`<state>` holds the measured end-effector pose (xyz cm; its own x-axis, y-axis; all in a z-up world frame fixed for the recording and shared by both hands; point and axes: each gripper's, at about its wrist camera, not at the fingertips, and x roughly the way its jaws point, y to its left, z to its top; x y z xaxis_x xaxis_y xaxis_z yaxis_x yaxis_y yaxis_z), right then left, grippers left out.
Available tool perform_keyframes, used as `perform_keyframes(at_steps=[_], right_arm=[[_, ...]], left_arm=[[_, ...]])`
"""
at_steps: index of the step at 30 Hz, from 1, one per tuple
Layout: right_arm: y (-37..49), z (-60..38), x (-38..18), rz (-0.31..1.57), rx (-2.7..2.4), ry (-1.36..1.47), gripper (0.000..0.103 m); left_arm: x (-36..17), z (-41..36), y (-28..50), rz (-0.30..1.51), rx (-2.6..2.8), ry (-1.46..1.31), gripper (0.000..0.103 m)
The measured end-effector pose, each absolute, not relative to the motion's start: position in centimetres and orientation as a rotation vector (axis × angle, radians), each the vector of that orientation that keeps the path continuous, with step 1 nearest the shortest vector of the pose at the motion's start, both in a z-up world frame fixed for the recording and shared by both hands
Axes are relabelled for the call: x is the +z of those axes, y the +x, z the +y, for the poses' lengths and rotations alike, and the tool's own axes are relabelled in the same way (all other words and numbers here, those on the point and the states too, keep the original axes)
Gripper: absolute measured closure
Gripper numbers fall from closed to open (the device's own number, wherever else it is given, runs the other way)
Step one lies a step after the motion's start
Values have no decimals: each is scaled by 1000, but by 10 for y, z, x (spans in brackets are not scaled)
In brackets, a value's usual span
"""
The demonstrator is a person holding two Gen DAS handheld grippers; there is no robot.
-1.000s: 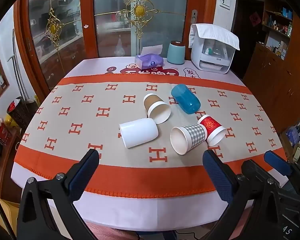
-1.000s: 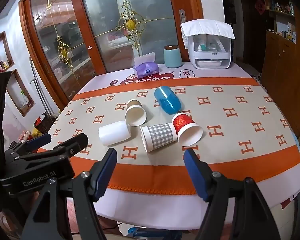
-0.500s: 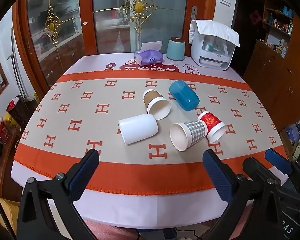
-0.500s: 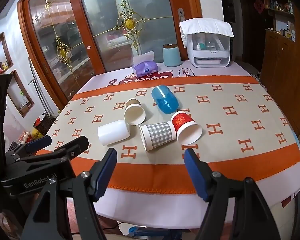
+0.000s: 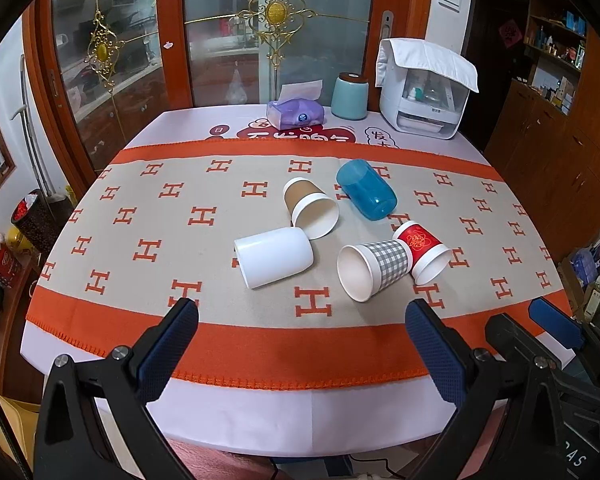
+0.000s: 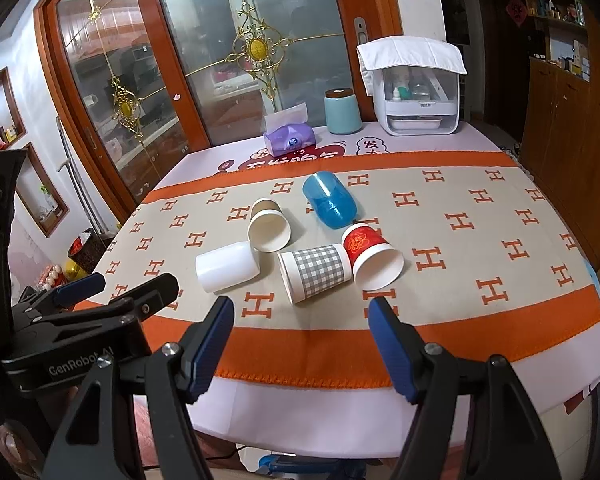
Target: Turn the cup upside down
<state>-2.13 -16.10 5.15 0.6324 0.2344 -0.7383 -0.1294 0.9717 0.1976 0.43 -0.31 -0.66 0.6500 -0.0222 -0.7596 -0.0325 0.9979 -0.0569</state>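
Several cups lie on their sides mid-table: a white cup [image 5: 274, 257] [image 6: 227, 266], a brown paper cup [image 5: 310, 207] [image 6: 269, 225], a blue plastic cup [image 5: 366, 189] [image 6: 329, 199], a grey checked cup [image 5: 374, 270] [image 6: 315, 273] and a red cup [image 5: 422, 251] [image 6: 372, 253]. My left gripper [image 5: 300, 344] is open and empty, above the table's near edge, short of the cups. My right gripper [image 6: 302, 340] is open and empty, also near the front edge. The left gripper shows at lower left in the right wrist view [image 6: 80, 300].
An orange and beige runner [image 5: 160, 216] covers the table. At the far edge stand a purple tissue pack [image 5: 295, 112], a teal canister [image 5: 350, 96] and a white appliance [image 5: 424, 92] under a cloth. Glass doors stand behind. Wooden cabinets [image 5: 560, 140] stand at right.
Both grippers have risen slightly and tilted, so the table sits a little lower in view. The cups have not moved. Both grippers stay open.
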Motion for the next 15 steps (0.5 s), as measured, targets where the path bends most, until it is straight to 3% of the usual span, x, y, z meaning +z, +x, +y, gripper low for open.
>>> perform_keyframes(at_steps=[15], right_arm=[[-22, -161, 51, 860, 209, 134, 33]], left_arm=[[-7, -5, 5, 872, 0, -70, 1]])
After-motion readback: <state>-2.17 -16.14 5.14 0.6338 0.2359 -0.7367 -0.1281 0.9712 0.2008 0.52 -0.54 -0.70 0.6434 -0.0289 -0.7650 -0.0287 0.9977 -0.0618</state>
